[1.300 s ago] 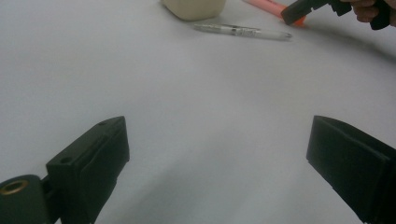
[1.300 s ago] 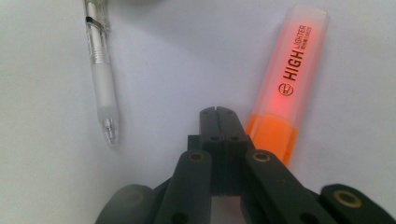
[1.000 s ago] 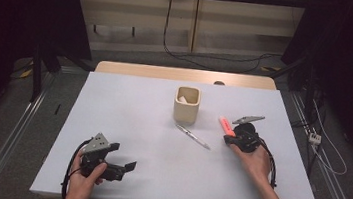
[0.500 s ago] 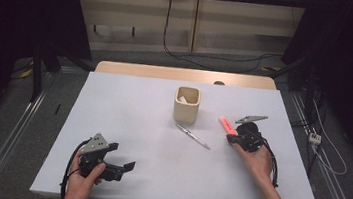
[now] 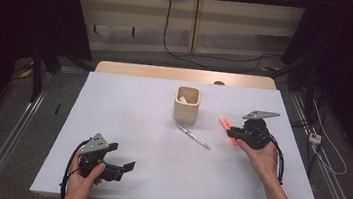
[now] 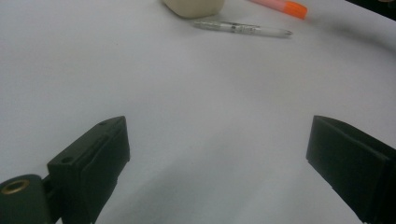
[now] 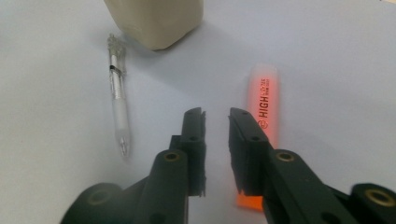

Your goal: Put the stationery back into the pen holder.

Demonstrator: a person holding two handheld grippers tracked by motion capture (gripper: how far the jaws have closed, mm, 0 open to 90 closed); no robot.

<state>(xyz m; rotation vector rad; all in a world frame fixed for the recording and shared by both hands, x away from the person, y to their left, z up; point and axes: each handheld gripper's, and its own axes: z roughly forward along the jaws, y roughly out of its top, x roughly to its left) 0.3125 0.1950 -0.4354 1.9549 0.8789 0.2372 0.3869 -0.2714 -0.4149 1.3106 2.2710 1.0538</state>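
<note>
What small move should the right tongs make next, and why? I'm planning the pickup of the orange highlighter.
Probably shift sideways over the orange highlighter and open wider. The right tongs have just been opening, nothing sits between them, and the gap looks narrow. The highlighter lies flat on the table, beside one jaw rather than between them.

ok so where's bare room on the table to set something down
Free: the whole left half, from the beige cup out to the left table edge, and the near middle between both grippers. Crowded: the clear pen and orange highlighter beside the right gripper.
</note>
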